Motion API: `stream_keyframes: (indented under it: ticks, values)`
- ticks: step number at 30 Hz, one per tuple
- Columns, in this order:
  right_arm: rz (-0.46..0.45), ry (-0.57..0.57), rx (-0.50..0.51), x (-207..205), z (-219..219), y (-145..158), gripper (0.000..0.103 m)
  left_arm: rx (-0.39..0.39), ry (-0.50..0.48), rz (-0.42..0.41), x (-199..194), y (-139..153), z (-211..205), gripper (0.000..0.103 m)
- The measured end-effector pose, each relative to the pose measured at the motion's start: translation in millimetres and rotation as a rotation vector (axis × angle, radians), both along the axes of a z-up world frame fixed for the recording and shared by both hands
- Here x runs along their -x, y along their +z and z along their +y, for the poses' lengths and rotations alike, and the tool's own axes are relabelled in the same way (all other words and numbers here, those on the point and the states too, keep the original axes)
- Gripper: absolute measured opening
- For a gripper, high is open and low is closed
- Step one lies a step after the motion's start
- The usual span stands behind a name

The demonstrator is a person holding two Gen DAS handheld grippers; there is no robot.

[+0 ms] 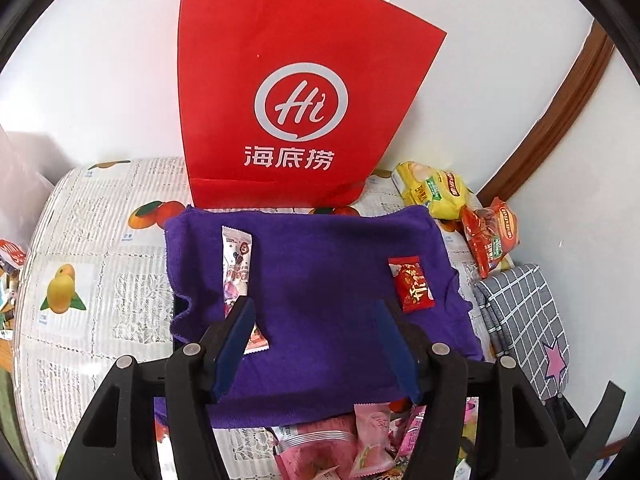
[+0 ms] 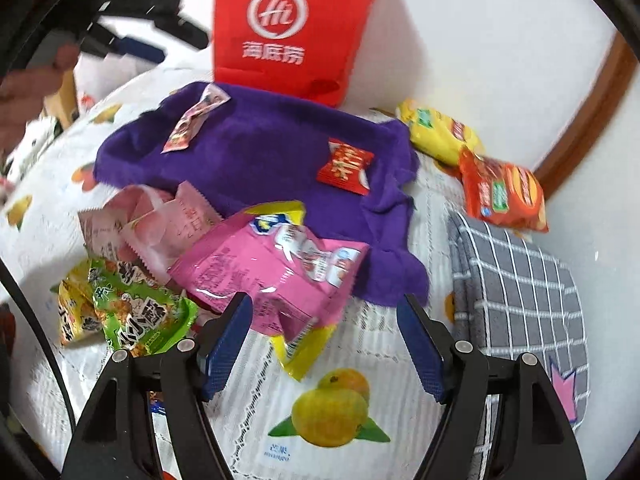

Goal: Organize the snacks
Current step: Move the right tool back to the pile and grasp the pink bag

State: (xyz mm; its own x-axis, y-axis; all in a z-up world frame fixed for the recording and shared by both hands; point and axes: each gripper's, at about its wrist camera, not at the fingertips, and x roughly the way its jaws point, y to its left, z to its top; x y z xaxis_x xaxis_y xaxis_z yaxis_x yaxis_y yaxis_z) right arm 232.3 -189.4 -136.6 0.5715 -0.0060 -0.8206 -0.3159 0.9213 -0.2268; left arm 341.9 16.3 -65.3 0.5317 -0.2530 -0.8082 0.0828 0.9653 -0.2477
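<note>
While the left hand-held gripper [image 1: 316,312] hangs half open and empty over the purple towel [image 1: 320,272], a long white snack [image 1: 239,276] lies by its left finger and a red candy [image 1: 412,284] beyond its right. The right hand-held gripper [image 2: 326,312], half open, holds nothing; the pink bag [image 2: 276,268] lies just ahead.

A home room, by the look of it.
A fruit-print tablecloth [image 2: 332,412], wood-trimmed doorway [image 1: 560,116] and restaurant carrier bag [image 1: 296,92] suggested it.

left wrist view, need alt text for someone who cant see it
An open left gripper hangs empty over a purple towel on a fruit-print tablecloth, with a long white snack stick and a small red candy lying on the towel. A red paper bag stands behind against the wall.
</note>
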Motion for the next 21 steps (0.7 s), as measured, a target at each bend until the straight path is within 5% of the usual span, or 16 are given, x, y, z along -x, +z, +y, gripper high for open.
stream_keyframes:
  ticks: [11, 15, 16, 21]
  values:
    - [0.063, -0.03, -0.064, -31.7, 9.7, -17.9, 0.07, 0.029, 0.047, 0.007, -3.3, 2.1, 19.7, 0.061]
    - [0.069, -0.061, -0.117, -23.2, 1.7, -10.0, 0.04, 0.034, 0.06, 0.016, -4.1, 1.2, 22.3, 0.061]
    - [0.084, -0.073, -0.137, -21.4, -1.5, -9.6, 0.027, 0.036, 0.059, 0.018, -3.8, 1.3, 21.6, 0.061]
    - [0.124, -0.176, -0.221, -10.3, -24.7, -7.3, 0.018, 0.029, 0.042, 0.003, 2.5, 7.5, 15.8, 0.061]
